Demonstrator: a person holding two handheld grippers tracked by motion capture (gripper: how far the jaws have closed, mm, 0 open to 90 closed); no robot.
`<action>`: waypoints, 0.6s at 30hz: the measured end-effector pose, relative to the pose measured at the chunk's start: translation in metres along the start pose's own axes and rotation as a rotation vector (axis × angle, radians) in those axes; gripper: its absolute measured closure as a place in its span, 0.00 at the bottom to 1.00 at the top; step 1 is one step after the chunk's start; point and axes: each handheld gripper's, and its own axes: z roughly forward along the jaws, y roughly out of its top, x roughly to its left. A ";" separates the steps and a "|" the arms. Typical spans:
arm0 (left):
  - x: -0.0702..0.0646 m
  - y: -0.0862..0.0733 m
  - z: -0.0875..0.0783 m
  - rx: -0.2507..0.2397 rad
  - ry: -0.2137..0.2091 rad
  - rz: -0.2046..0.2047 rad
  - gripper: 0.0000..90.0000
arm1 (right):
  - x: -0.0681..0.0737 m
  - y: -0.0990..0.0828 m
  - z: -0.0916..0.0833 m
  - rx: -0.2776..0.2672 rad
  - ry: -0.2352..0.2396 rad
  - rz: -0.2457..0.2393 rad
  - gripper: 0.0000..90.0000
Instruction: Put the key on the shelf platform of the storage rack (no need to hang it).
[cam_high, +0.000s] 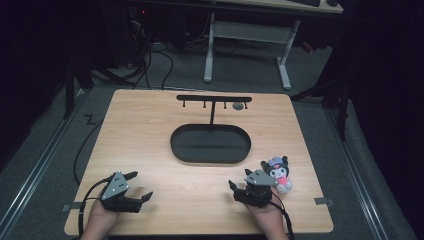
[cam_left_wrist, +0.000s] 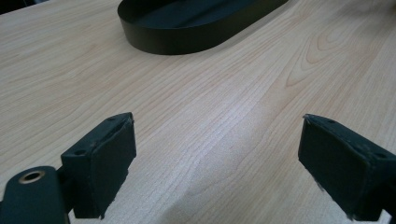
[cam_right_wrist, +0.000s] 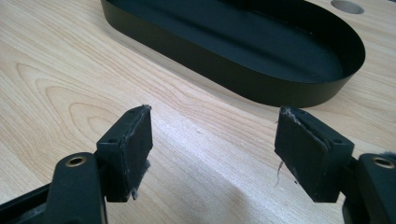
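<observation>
Near the table's (cam_high: 150, 130) right edge, just beside the empty, half-open right gripper (cam_high: 240, 189), sits a small plush doll (cam_high: 278, 173), likely light and squashy, best pinched around its body, while the left gripper (cam_high: 141, 186) gapes wide, empty.

Dim room; grey carpet (cam_high: 190, 75); white-legged desk (cam_high: 247, 30) behind.

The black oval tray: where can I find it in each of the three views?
High view: the black oval tray lies at the table's centre, under the hook stand.
Left gripper view: top centre, cut by the upper edge.
Right gripper view: upper right.
Shared landmark: the wooden table.
</observation>
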 end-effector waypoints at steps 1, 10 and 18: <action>0.000 0.000 0.000 0.000 0.000 0.000 0.13 | -0.001 0.000 0.000 0.000 -0.002 0.002 0.31; 0.000 0.000 0.000 -0.001 0.000 0.002 0.13 | -0.003 -0.001 -0.003 -0.014 -0.012 0.021 0.31; 0.000 0.000 0.000 0.000 -0.001 0.002 0.13 | -0.004 0.000 -0.002 -0.018 -0.015 0.023 0.31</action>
